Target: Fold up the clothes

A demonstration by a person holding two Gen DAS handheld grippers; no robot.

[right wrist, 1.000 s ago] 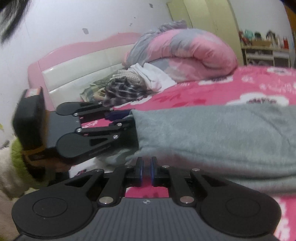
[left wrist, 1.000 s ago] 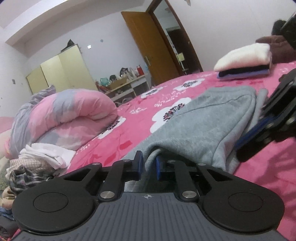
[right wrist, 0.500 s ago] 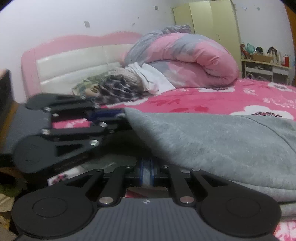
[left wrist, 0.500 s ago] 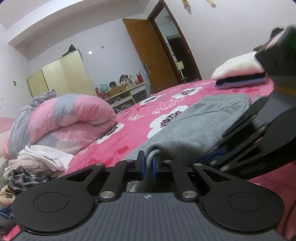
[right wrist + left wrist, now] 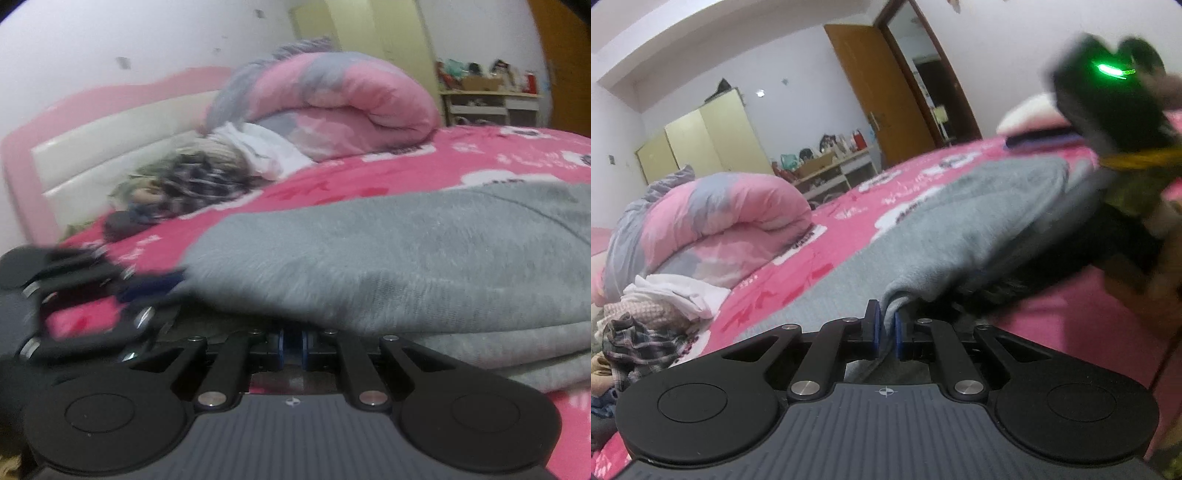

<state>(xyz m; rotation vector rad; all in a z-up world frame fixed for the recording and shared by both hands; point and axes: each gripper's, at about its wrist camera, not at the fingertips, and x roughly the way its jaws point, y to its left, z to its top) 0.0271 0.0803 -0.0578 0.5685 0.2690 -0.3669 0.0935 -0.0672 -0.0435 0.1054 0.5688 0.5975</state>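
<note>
A grey fleece garment [image 5: 960, 229] lies on the pink flowered bedspread [image 5: 827, 258], one edge folded back over itself. My left gripper [image 5: 885, 326] is shut on a corner of that edge, with cloth pinched between its blue pads. In the right wrist view the grey garment [image 5: 406, 258] drapes over my right gripper [image 5: 291, 345], whose jaws stand nearly together with the edge at their tips. My left gripper [image 5: 155, 288] shows blurred just left of it, also at the cloth's edge. The right tool's black housing with a green light [image 5: 1108, 92] looms at the right.
A rolled pink-and-grey quilt [image 5: 713, 221] and a heap of unfolded clothes [image 5: 646, 325] lie near the pink headboard [image 5: 110, 147]. A folded stack [image 5: 1034, 125] sits on the far side of the bed. Beyond it are a cluttered desk [image 5: 831, 170], a wardrobe and a wooden door.
Both grippers have sunk toward the bed with the grey edge still in them. The right tool has come much closer to the left one, and the lifted fold now lies lower.
</note>
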